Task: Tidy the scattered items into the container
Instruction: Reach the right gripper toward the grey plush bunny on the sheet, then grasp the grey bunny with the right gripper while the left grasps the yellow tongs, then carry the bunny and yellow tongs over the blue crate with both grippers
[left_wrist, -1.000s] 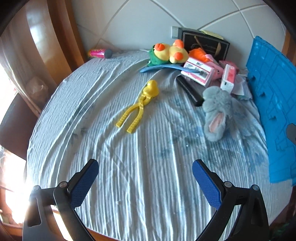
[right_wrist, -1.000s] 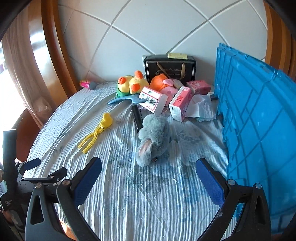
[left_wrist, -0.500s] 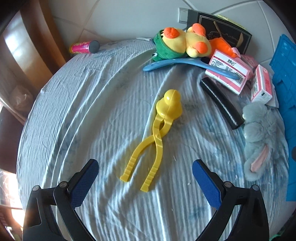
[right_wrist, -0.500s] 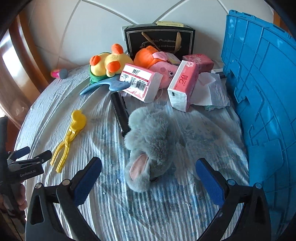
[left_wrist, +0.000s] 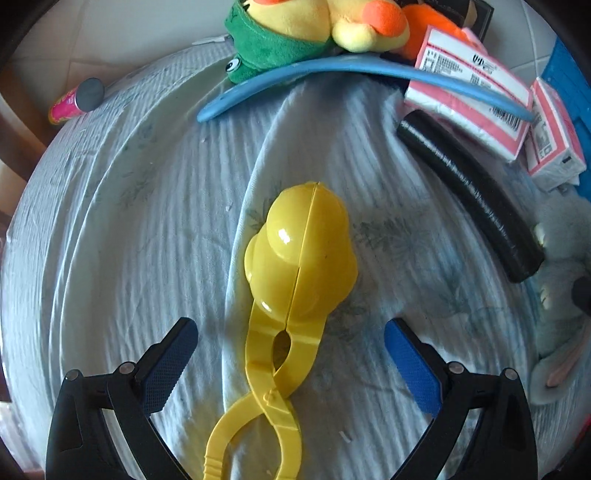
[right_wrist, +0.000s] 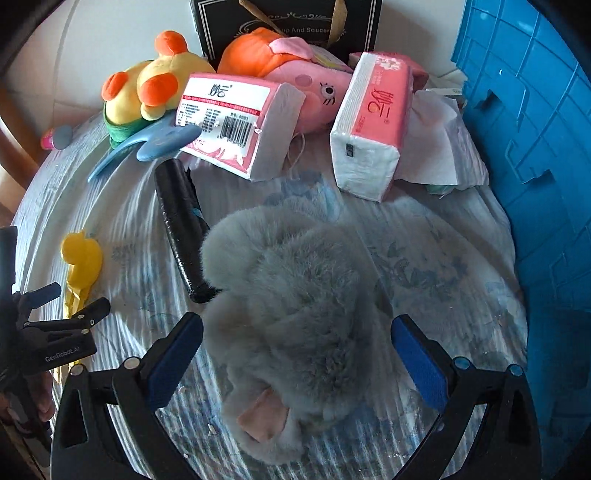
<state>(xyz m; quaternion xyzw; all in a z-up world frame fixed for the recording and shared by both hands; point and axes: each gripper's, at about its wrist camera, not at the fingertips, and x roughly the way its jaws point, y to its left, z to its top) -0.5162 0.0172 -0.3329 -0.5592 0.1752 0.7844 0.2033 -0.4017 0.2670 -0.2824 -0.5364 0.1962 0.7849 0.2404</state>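
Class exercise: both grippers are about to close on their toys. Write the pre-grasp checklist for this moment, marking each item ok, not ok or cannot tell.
1. Left gripper open: ok.
2. Yellow duck tongs between its fingers: ok, the neck lies between the pads.
3. Right gripper open: ok.
4. Grey plush toy between its fingers: ok, fur fills the gap.
5. Black tube clear of the right grasp: not ok, its end touches the plush.
6. Blue container open and ready: cannot tell, only its wall shows.
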